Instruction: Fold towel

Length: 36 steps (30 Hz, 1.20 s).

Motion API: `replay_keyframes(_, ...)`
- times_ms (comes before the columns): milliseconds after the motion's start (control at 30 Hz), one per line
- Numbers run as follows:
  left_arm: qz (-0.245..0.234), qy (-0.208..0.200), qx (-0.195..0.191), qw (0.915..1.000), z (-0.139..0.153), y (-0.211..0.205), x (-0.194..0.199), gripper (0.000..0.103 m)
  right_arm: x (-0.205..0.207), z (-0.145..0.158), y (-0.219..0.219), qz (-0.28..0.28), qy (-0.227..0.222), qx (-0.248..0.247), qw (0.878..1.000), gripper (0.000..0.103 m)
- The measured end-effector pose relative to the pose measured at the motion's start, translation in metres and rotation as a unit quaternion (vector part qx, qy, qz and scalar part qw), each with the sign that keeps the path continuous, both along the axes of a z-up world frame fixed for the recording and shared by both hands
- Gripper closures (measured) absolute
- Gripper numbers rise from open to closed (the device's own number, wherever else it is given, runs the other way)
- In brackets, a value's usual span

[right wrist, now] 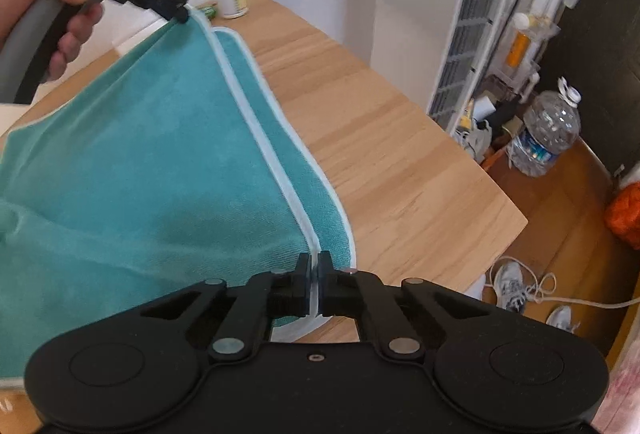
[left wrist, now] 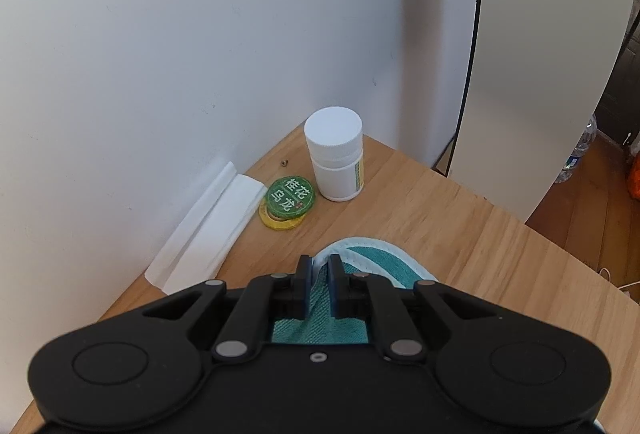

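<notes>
While the right wrist view takes in almost the whole teal terry towel with its pale blue-white binding (right wrist: 132,162), the left wrist view catches only a small corner of it (left wrist: 376,258) bulging past the fingers. Seen from the right, the cloth is lifted off the light wooden worktop (right wrist: 392,162) along one bound edge, stretched between the two tools, with a lower layer lying flat on the wood beneath. The right tool (right wrist: 314,284) is clenched on that binding, its two black fingers pressed together with the white edge pinched between them. The left tool (right wrist: 180,16) shows there as a black body gripped by a person's hand (right wrist: 60,22), its tip meeting the far corner of the towel. In its own view the left tool (left wrist: 320,286) has teal cloth between its fingers, which stand a little apart around the fabric, grasping it.

Only the left view shows the worktop's back corner clearly: a white plastic screw-cap bottle (left wrist: 335,154) stands near the white wall (left wrist: 180,54), just beside a round green lid with white characters stacked on a yellow disc (left wrist: 289,200), and a folded white paper sheet (left wrist: 204,230) lies along the wall. Only the right view shows the wooden floor with a large clear water jug (right wrist: 548,134) and white sneakers (right wrist: 512,286).
</notes>
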State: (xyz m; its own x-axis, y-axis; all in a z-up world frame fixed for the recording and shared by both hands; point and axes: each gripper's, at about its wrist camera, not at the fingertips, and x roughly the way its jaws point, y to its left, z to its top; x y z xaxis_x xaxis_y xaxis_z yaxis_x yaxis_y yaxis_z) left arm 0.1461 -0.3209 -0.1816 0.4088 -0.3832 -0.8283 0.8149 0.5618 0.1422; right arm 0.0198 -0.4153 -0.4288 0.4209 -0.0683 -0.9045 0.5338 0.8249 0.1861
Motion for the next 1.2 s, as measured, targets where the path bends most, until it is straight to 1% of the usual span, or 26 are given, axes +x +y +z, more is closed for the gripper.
replay_keyframes(67,0.0,-0.002,-0.003,1.0,-0.001,-0.001,0.002,0.095,-0.004,0.005,-0.001,-0.005,-0.01,0.011,1.0,0.102)
replay_keyframes(200,-0.005,-0.013,-0.019,0.9997,0.002,0.0,0.003,0.095,-0.014,0.02,0.0,-0.017,-0.038,0.004,0.999,0.102)
replay_keyframes(300,-0.002,-0.018,-0.046,0.9988,0.006,0.002,0.003,0.095,-0.019,0.031,0.001,-0.025,-0.057,-0.011,0.998,0.103)
replay_keyframes(400,0.0,-0.022,-0.069,0.9974,0.006,0.0,0.004,0.095,-0.021,0.038,0.001,-0.034,-0.067,-0.021,0.997,0.103)
replay_keyframes(467,-0.003,-0.02,-0.077,0.9969,0.001,-0.008,0.008,0.095,-0.02,0.035,0.0,-0.038,-0.062,-0.026,0.997,0.103)
replay_keyframes(567,-0.005,-0.012,-0.071,0.9974,-0.022,-0.028,0.016,0.095,-0.016,0.024,-0.004,-0.053,-0.038,-0.032,0.997,0.103)
replay_keyframes(633,-0.003,-0.007,-0.067,0.9977,-0.044,-0.042,0.022,0.095,-0.015,0.016,-0.007,-0.072,-0.02,-0.043,0.996,0.103)
replay_keyframes(700,-0.003,-0.004,-0.064,0.9979,-0.057,-0.048,0.025,0.095,-0.013,0.006,-0.012,-0.076,-0.007,-0.035,0.996,0.103)
replay_keyframes(767,0.0,-0.006,-0.062,0.9981,-0.08,-0.06,0.031,0.095,-0.013,0.0,-0.015,-0.073,0.0,-0.023,0.997,0.103)
replay_keyframes(800,-0.002,-0.001,-0.061,0.9981,-0.086,-0.064,0.033,0.095,-0.013,-0.004,-0.016,-0.07,0.001,-0.012,0.997,0.103)
replay_keyframes(867,-0.004,0.003,-0.062,0.9981,-0.101,-0.074,0.039,0.095,-0.015,-0.004,-0.018,-0.067,-0.01,0.009,0.998,0.1)
replay_keyframes(967,-0.007,0.006,-0.066,0.9978,-0.115,-0.084,0.048,0.095,-0.017,-0.002,-0.018,-0.061,-0.018,0.007,0.998,0.093)
replay_keyframes(1000,-0.007,0.006,-0.068,0.9976,-0.118,-0.086,0.052,0.095,-0.017,-0.001,-0.017,-0.057,-0.019,0.011,0.998,0.089)
replay_keyframes(1033,-0.008,0.006,-0.07,0.9975,-0.122,-0.088,0.055,0.095,-0.015,-0.002,-0.016,-0.054,-0.012,0.018,0.998,0.089)
replay_keyframes(1133,-0.01,0.005,-0.075,0.9971,-0.133,-0.095,0.066,0.095,-0.016,-0.004,-0.016,-0.052,-0.014,0.035,0.998,0.089)
replay_keyframes(1200,-0.011,0.006,-0.077,0.997,-0.14,-0.099,0.072,0.095,-0.012,-0.008,-0.013,-0.041,-0.007,0.035,0.999,0.089)
